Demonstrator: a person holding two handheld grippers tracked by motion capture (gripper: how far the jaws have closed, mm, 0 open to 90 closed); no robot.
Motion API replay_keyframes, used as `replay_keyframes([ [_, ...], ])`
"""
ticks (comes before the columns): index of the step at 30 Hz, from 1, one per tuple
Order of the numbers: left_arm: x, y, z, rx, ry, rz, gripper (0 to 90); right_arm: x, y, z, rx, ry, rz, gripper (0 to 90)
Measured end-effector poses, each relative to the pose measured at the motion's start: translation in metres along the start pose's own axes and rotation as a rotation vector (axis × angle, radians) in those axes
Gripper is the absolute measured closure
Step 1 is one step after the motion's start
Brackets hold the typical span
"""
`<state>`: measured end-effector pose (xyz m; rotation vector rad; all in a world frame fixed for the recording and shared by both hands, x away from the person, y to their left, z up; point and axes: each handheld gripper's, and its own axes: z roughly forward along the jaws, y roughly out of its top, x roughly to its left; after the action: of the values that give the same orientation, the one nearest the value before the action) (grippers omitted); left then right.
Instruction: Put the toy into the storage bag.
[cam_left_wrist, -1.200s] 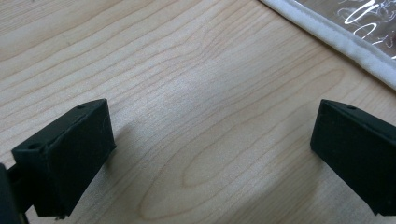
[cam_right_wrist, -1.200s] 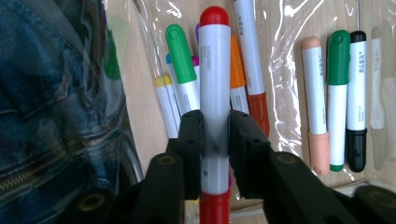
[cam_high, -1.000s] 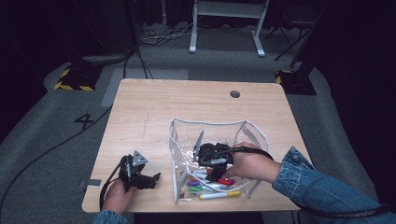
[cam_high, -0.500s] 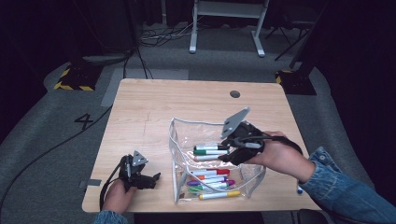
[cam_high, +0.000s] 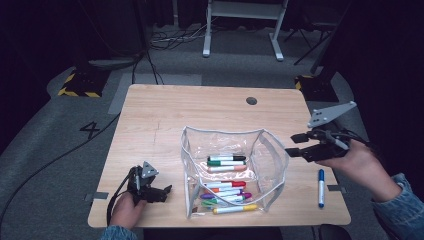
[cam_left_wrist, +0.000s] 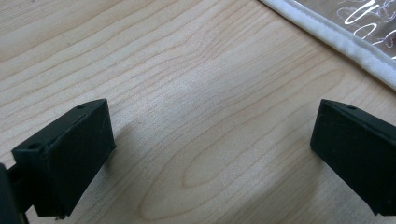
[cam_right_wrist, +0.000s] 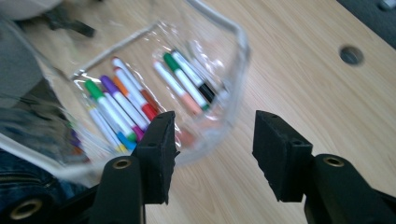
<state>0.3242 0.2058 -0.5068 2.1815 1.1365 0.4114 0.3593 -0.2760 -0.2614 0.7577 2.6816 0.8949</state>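
A clear plastic pouch (cam_high: 186, 150) with white trim stands open on the wooden table, with several coloured markers (cam_high: 226, 161) lying inside. One blue marker (cam_high: 321, 187) lies on the table to the pouch's right. My right gripper (cam_high: 295, 146) hangs above the table just right of the pouch, open and empty. Its jaws have just been opening further. In the right gripper view, that gripper (cam_right_wrist: 215, 149) points at the pouch (cam_right_wrist: 236, 60) and its markers (cam_right_wrist: 187, 84). My left gripper (cam_high: 162, 192) rests at the front left, open. In its own view, this gripper (cam_left_wrist: 210, 154) is over bare wood near the pouch's trim (cam_left_wrist: 336, 42).
A round cable hole (cam_high: 251, 100) sits at the table's far right. A tape strip (cam_high: 100, 195) marks the front left edge. Bare wood lies behind and left of the pouch. Cables and a white frame (cam_high: 240, 25) are on the floor beyond.
My right gripper has lifted out of the pouch and swung right past its wall. Markers now show in the pouch's back part. The left gripper has stayed put.
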Motion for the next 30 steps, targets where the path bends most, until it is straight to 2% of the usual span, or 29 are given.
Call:
replay_keyframes([
  [9, 0.000, 0.000, 0.000, 0.000, 0.000, 0.000, 0.0, -0.041, -0.077, -0.005, 0.057, -0.113, 0.189, 49.3],
  [13, 0.000, 0.000, 0.000, 0.000, 0.000, 0.000, 0.0, -0.054, -0.112, 0.003, 0.095, -0.146, 0.278, 49.0],
  [16, 0.000, 0.000, 0.000, 0.001, -0.001, -0.001, 0.0, -0.059, -0.136, 0.018, 0.143, -0.129, 0.339, 49.1],
  [19, 0.000, 0.000, 0.000, 0.000, 0.000, 0.000, 0.0, -0.061, -0.155, 0.032, 0.187, -0.140, 0.362, 49.1],
  [25, 0.000, 0.000, 0.000, 0.000, 0.000, 0.000, 0.0, -0.070, -0.180, 0.055, 0.226, -0.144, 0.426, 49.7],
  [27, 0.000, 0.000, 0.000, 0.000, 0.000, 0.000, 0.0, -0.075, -0.189, 0.064, 0.257, -0.150, 0.453, 50.1],
  [30, 0.000, 0.000, 0.000, 0.000, 0.001, 0.001, 0.0, -0.078, -0.200, 0.075, 0.274, -0.138, 0.490, 50.4],
])
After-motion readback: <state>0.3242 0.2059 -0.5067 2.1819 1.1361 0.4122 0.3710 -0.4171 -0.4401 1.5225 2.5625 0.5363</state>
